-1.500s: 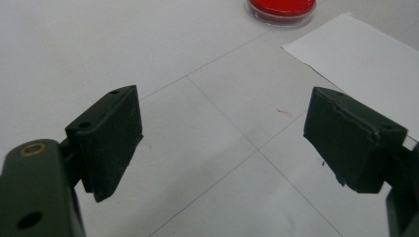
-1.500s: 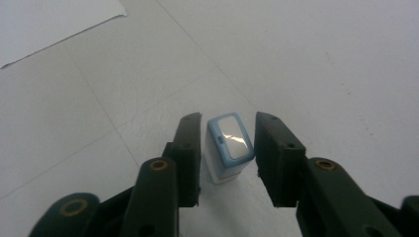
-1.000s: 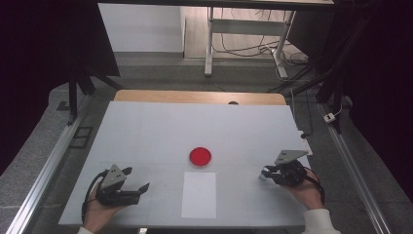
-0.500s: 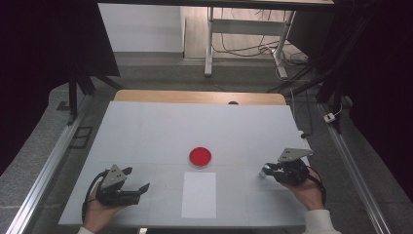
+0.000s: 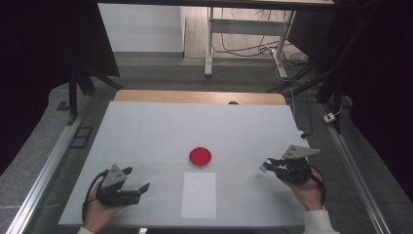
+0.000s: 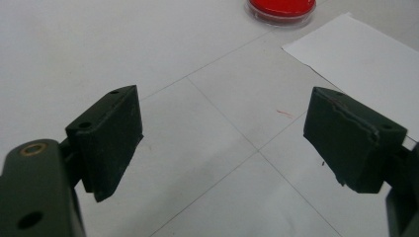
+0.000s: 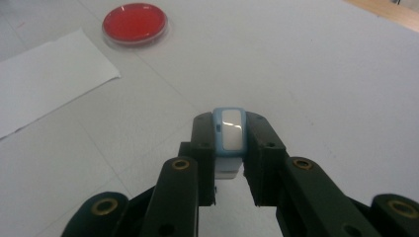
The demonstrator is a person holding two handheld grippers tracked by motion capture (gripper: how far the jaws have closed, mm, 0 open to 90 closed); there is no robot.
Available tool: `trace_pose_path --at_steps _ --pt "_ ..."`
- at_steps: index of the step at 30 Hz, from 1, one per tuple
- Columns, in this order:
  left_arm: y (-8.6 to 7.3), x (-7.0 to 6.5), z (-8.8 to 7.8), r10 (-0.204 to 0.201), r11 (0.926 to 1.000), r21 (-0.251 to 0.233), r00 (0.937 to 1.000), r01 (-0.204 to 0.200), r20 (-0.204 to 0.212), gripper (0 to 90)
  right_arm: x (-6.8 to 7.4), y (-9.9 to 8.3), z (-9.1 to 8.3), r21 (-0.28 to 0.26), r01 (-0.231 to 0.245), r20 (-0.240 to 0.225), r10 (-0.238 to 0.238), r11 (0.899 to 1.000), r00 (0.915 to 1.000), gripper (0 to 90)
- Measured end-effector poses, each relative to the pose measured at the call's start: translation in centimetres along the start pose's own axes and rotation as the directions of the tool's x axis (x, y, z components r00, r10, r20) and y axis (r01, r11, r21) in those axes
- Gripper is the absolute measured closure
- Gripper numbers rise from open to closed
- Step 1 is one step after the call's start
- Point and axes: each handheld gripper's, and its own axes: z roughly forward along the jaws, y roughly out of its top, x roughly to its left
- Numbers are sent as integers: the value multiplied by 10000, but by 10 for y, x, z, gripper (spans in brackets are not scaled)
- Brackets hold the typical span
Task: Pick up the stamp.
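We hold a small blue and white block (image 7: 229, 129) in our right tongs (image 7: 230, 148). The tongs are pinching it from both sides, so it stands up straight between the pads and cannot slip. It hangs a little above the white surface (image 5: 146, 131), over on the right side. In the high view the block (image 5: 263, 166) is too small to see well.

Our left tongs (image 6: 222, 143) are spread wide with nothing between them. They rest low by the left side of the surface, likely waiting for their turn.

Between our two hands lies a white sheet of paper (image 5: 199, 194), flat and near the front edge. Maybe it marks a spot to work on, but we cannot be sure.

Just behind the paper sits a round clear dish (image 5: 200, 157). It looks full of something red. We cannot tell if the red is a liquid or a solid. The dish is well apart from the block.
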Motion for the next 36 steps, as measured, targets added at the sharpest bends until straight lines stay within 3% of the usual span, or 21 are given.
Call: trace_pose_path --at_steps 9,18,36 --pt "0 0 0 0 10000 6 10000 0 -18 153 3 5 -4 -723 -305 -129 297 9969 9995 754" --pt "1 -1 1 15 10000 3 10000 -15 -16 153 10 10 -4 -1192 -305 -326 268 9924 9991 754" --pt "1 -2 1 57 10000 20 10000 -57 -15 153 24 21 1 -1612 -350 -537 266 9863 9982 753"
